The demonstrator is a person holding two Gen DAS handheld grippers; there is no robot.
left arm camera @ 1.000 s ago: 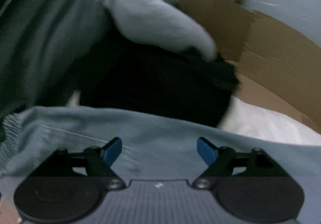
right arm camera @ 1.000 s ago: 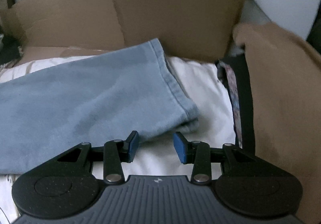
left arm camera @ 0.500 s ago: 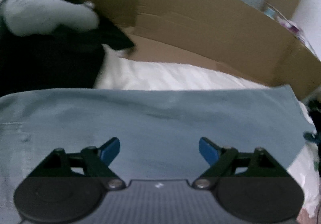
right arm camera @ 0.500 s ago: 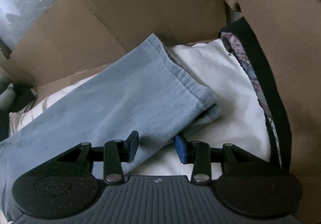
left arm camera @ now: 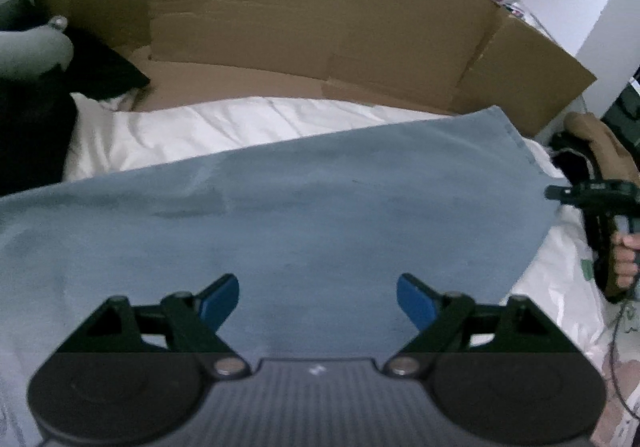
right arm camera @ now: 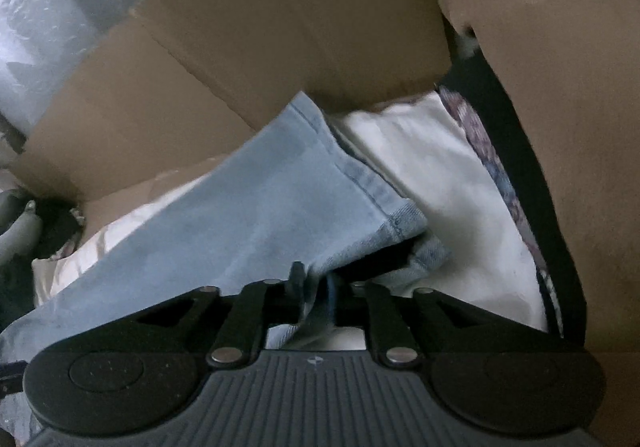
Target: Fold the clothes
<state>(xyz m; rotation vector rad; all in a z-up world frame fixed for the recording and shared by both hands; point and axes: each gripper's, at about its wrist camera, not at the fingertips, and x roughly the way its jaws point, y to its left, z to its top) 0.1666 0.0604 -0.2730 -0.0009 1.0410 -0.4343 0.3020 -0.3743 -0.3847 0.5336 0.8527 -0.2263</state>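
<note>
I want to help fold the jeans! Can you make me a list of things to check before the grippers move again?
1. Right gripper pinching the jeans near the hem: ok; its jaws have just been closing and denim is bunched between them.
2. Left gripper ready to grab: ok, wide open, nothing between the fingers.
3. Left gripper touching the denim: cannot tell; it points down over the cloth.
4. Jeans lying flat on the white sheet: ok, smooth under the left gripper.
5. Brown garment clear of the hem: ok, apart.
6. Both layers of the hem caught: cannot tell.
</note>
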